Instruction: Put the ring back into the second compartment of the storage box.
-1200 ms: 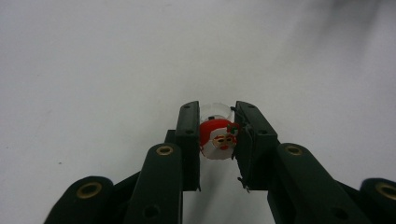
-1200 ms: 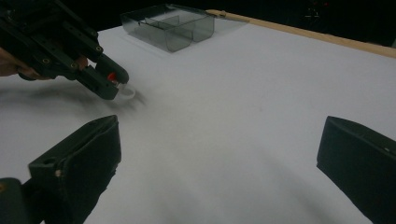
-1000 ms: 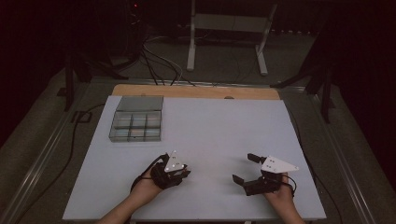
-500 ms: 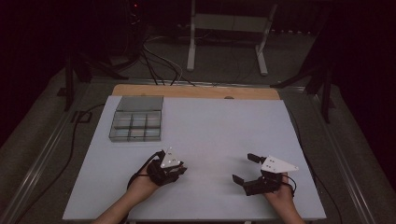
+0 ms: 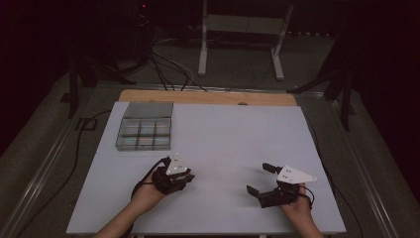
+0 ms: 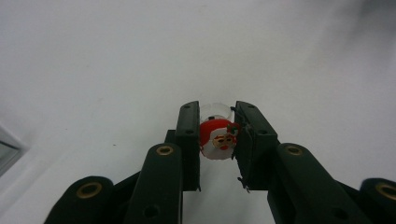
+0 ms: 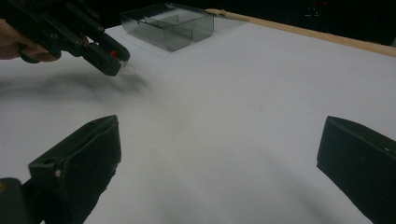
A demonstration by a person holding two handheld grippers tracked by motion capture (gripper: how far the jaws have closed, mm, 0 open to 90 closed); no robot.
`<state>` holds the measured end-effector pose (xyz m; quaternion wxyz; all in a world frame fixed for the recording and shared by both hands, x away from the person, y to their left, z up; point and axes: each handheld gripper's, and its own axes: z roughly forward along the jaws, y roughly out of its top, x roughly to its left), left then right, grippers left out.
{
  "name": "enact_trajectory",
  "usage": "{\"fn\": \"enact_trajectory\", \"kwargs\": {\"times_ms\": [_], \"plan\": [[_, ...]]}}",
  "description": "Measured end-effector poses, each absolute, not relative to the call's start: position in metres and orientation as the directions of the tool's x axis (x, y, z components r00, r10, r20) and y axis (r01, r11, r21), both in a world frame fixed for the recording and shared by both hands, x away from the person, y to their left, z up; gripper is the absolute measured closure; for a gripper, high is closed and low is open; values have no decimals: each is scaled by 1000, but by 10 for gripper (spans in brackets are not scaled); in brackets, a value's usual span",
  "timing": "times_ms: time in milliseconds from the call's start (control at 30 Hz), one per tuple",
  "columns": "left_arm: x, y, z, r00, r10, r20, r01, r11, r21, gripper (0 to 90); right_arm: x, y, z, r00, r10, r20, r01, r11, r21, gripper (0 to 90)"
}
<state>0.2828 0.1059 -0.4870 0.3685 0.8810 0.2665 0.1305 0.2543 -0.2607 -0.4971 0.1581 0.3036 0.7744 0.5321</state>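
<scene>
1. Left gripper view: left gripper (image 6: 215,140) jaws clamped on a small round red-and-white Santa-face trinket (image 6: 217,141), held above the white desk (image 6: 93,70).
2. Judgement: likely bound for the clear compartmented plastic box (image 5: 144,128); keep the grip even and lower it upright into one cell.
3. Right gripper (image 7: 217,163) jaws wide apart, empty.
4. Trinket's rear half hidden; box contents unreadable.

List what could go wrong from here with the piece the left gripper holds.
1. The left gripper pinches the small round Santa piece only by its sides, near the jaw tips; it might twist or slip out.
2. The compartment tray has small cells, so a release from above could land it in the wrong cell or bounce it out.
</scene>
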Motion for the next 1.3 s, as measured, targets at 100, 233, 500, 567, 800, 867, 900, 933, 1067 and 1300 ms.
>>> {"fn": "enact_trajectory", "kwargs": {"times_ms": [100, 233, 500, 567, 800, 867, 900, 933, 1067, 1300], "plan": [[284, 108, -487, 823, 567, 35, 375, -589, 716, 742, 254, -261, -497, -766, 638, 79, 302, 249, 920, 0], [285, 110, -486, 820, 572, 31, 379, -583, 719, 742, 254, -261, -497, -766, 638, 79, 302, 249, 920, 0], [289, 117, -480, 810, 585, 31, 384, -569, 727, 742, 254, -260, -497, -766, 638, 79, 303, 249, 920, 0], [290, 120, -478, 808, 589, 32, 384, -567, 729, 742, 254, -260, -497, -766, 638, 80, 304, 250, 920, 0], [294, 126, -474, 796, 605, 28, 388, -546, 743, 742, 255, -260, -497, -765, 638, 83, 305, 246, 920, 0], [295, 127, -472, 794, 607, 26, 389, -540, 747, 742, 255, -261, -497, -763, 640, 89, 307, 238, 922, 0], [295, 128, -472, 792, 610, 25, 389, -537, 748, 742, 255, -261, -496, -762, 641, 89, 307, 237, 922, 0], [296, 128, -471, 791, 611, 27, 389, -537, 748, 742, 255, -262, -496, -762, 642, 90, 307, 235, 922, 0], [298, 130, -471, 789, 614, 29, 390, -536, 749, 742, 255, -261, -497, -763, 640, 91, 307, 235, 922, 0], [303, 135, -467, 778, 628, 30, 395, -526, 753, 741, 255, -261, -497, -763, 640, 87, 307, 241, 921, 0]]}}
